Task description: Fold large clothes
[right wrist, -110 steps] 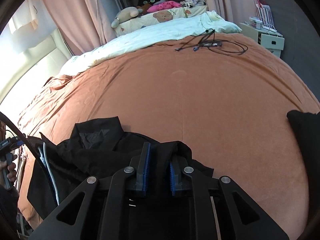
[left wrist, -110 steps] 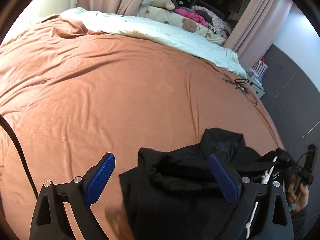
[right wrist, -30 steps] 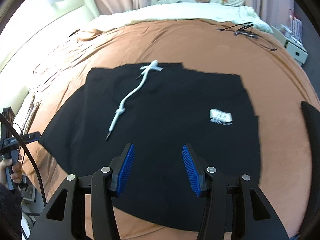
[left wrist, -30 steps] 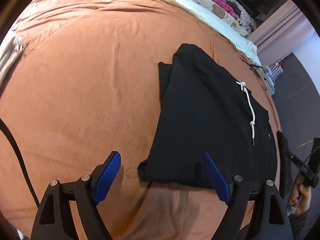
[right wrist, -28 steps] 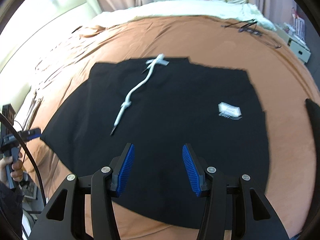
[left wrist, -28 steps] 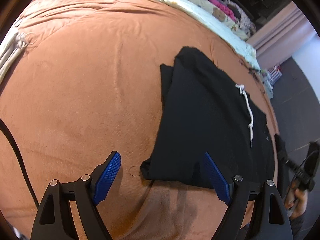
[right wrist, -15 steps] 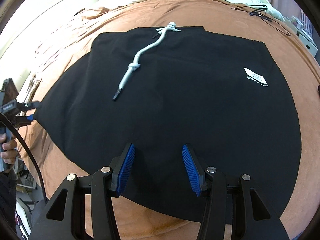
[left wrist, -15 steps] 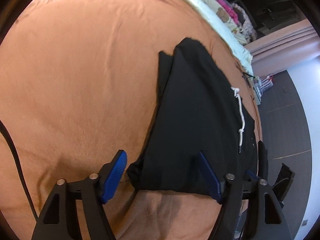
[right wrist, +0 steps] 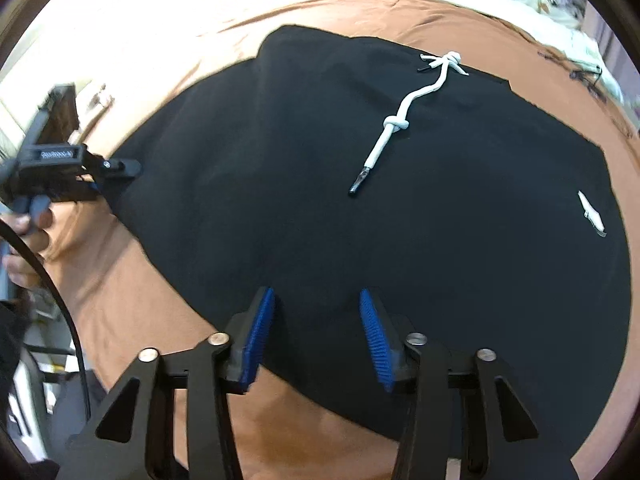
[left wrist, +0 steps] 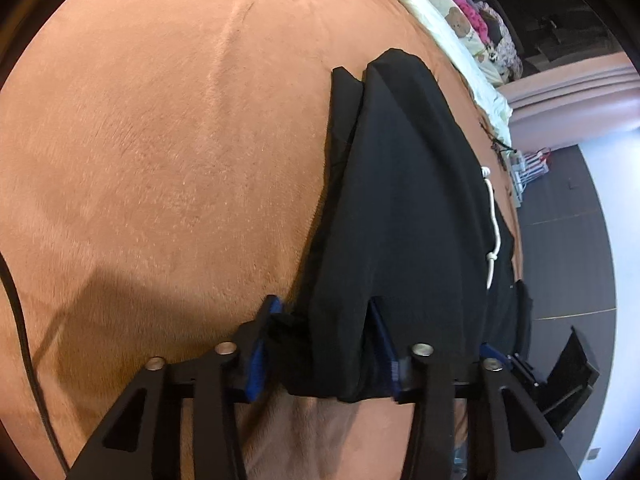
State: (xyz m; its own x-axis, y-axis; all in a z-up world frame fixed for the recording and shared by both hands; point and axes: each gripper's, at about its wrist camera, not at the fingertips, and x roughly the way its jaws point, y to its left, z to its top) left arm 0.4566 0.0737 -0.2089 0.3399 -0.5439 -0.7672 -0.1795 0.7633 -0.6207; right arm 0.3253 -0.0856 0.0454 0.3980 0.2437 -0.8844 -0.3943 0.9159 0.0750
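Observation:
A black garment (right wrist: pixel 400 220) with a white drawstring (right wrist: pixel 404 116) and a small white label (right wrist: pixel 592 212) lies spread flat on the rust-orange bedspread (left wrist: pixel 160 160). In the left wrist view the garment (left wrist: pixel 400 200) runs away from me, and my left gripper (left wrist: pixel 324 348) has its blue pads around the garment's near corner, the cloth bunched between them. My right gripper (right wrist: pixel 316 336) is open, its pads straddling the garment's near edge. The left gripper also shows at the left of the right wrist view (right wrist: pixel 120 170), at the garment's corner.
A cream quilt (left wrist: pixel 448 20) with stuffed toys (left wrist: pixel 468 20) lies along the far side of the bed. Black cables (right wrist: pixel 588 76) lie on the bedspread at the far right. Pink curtains (left wrist: pixel 572 108) and a dark floor (left wrist: pixel 568 240) lie beyond the bed.
My left gripper has moved forward onto the garment's near corner and its jaws have closed in on the cloth. My right gripper has dropped lower over the garment's near edge, still open.

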